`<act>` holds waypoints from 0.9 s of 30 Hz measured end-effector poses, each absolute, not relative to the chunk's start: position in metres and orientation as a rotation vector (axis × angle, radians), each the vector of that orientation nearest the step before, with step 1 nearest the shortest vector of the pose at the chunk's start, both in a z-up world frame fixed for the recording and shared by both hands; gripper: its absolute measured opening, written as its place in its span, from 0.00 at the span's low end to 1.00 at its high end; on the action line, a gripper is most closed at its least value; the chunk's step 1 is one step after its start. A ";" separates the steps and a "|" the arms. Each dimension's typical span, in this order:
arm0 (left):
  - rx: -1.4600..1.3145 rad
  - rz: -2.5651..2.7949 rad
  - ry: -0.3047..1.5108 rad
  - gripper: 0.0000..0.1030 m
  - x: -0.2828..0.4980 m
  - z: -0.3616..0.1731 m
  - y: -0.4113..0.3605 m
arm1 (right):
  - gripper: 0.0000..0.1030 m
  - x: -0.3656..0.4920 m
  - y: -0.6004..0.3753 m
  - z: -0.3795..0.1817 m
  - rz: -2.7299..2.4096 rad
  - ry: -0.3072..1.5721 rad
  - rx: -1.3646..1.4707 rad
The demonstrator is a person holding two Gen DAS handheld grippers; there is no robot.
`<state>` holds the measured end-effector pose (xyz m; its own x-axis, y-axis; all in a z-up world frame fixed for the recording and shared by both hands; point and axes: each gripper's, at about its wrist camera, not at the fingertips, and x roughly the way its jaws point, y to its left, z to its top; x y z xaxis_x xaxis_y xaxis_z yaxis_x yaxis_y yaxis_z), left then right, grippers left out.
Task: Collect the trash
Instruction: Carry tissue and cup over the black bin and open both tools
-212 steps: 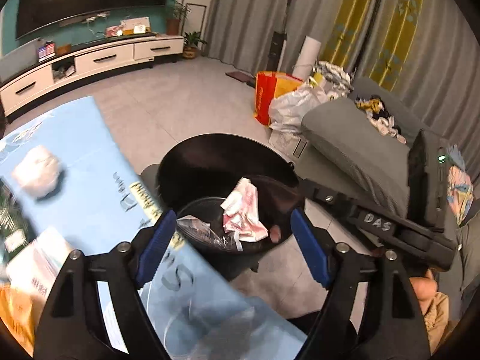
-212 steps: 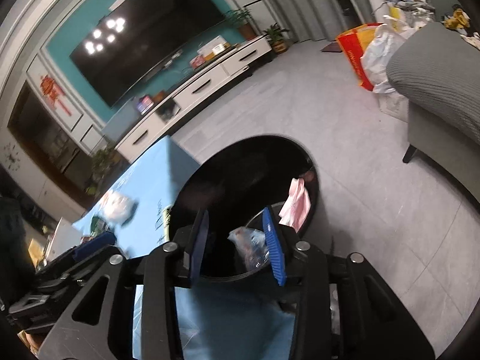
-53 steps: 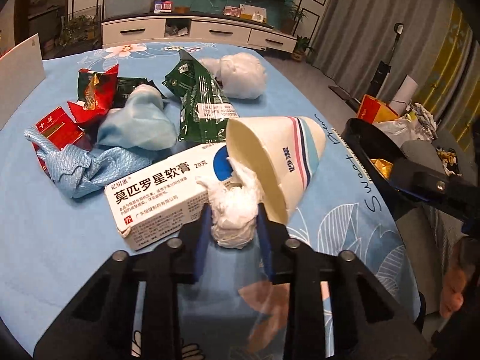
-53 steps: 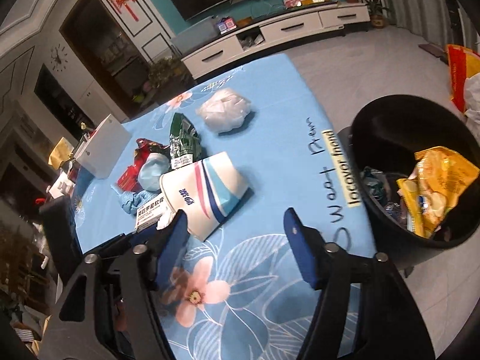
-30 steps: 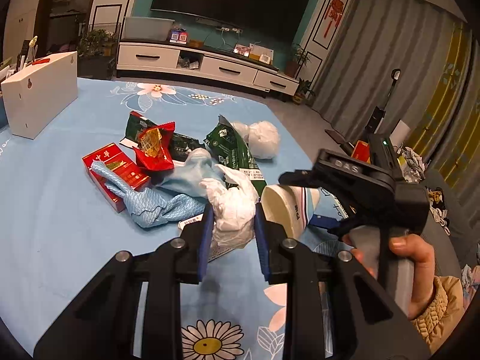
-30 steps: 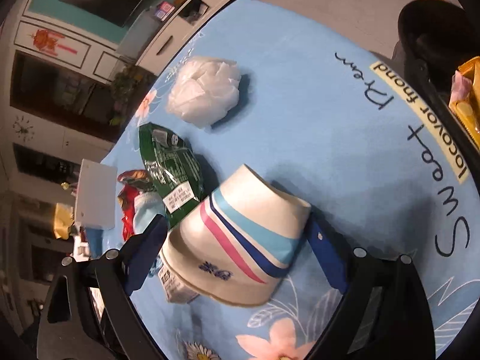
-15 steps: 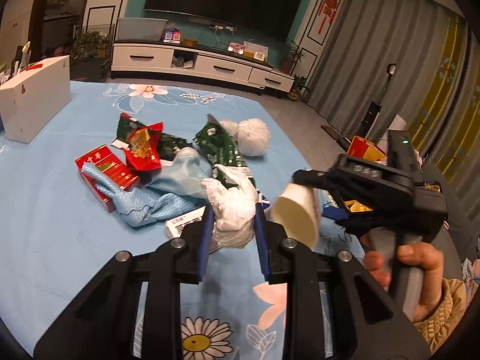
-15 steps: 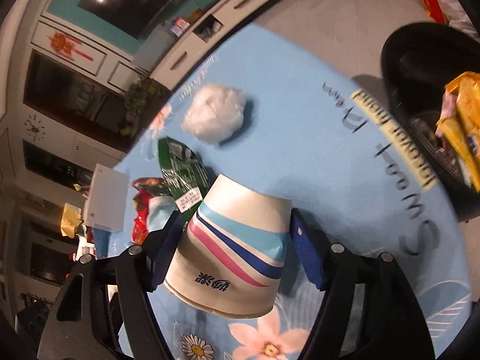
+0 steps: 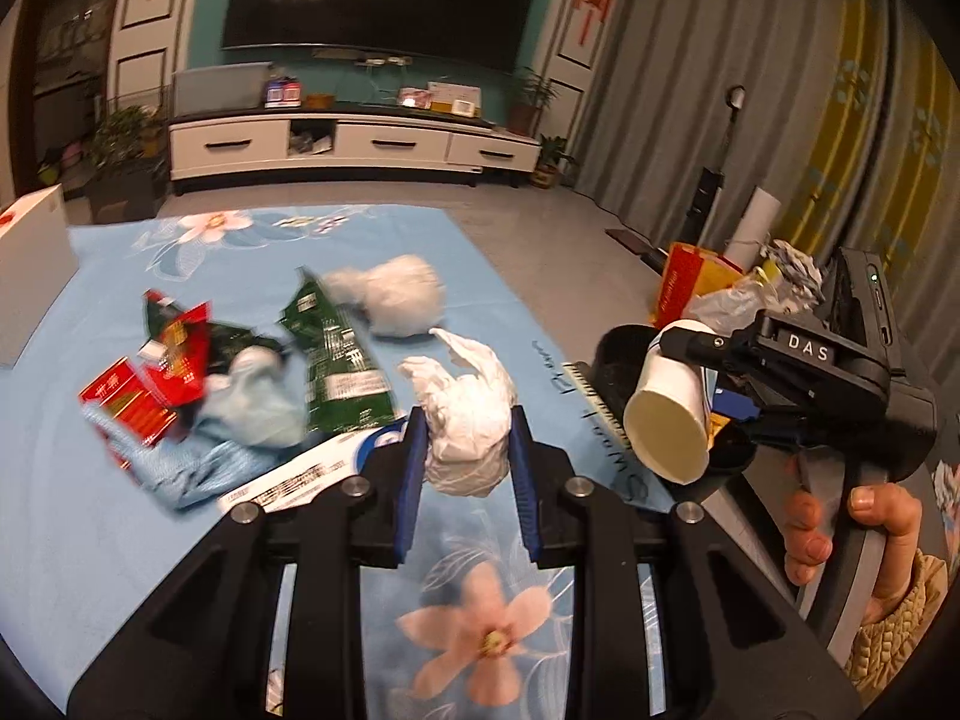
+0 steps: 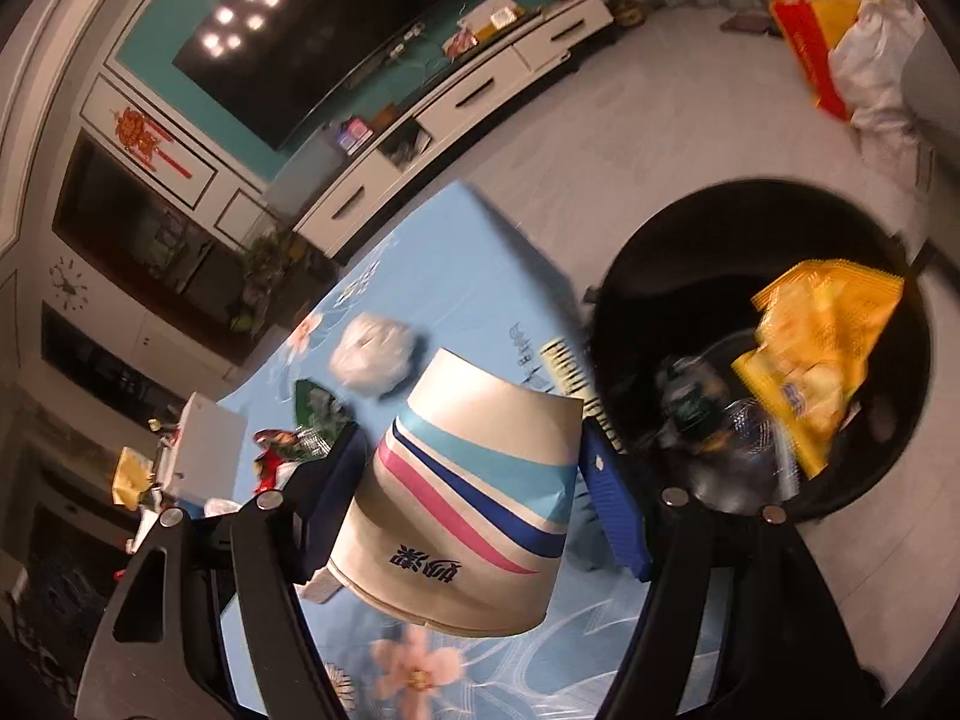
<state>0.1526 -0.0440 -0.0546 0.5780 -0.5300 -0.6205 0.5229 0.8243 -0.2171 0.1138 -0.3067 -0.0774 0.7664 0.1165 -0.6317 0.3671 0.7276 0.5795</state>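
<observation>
left gripper (image 9: 467, 468) pinching tissue wad (image 9: 465, 420); right gripper (image 10: 474, 498) clamping striped cup (image 10: 468, 516) | "das" label (image 9: 807, 349)

— What are those black plastic two-finger grippers like?

— The left gripper (image 9: 465, 480) has ribbed blue pads (image 9: 411, 480) and silver screws (image 9: 355, 485). The right gripper (image 10: 474, 486) reads "DAS" in white; bare fingers (image 9: 807, 531), quilted tan sleeve (image 9: 900, 630).

Light: dim, warm indoor | Glare: ceiling lamps mirrored in television (image 10: 312, 30) | Blur: motion smear on bin (image 10: 774, 360), wrappers (image 9: 174, 360) | Edges: fisheye bending, black corners
</observation>
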 end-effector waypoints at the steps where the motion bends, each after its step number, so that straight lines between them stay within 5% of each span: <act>1: 0.003 -0.626 0.726 0.27 0.153 -0.053 -0.053 | 0.69 0.111 -0.312 -0.077 -0.167 0.695 0.742; 27: 0.283 -0.852 0.703 0.27 0.175 -0.069 -0.271 | 0.69 0.082 -0.418 -0.111 -0.438 0.642 0.470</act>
<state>0.1746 -0.2707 -0.0690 0.4533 -0.5900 -0.6681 0.7683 0.6386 -0.0426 0.0817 -0.4181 -0.1113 0.7182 -0.2398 -0.6532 0.5211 0.8074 0.2765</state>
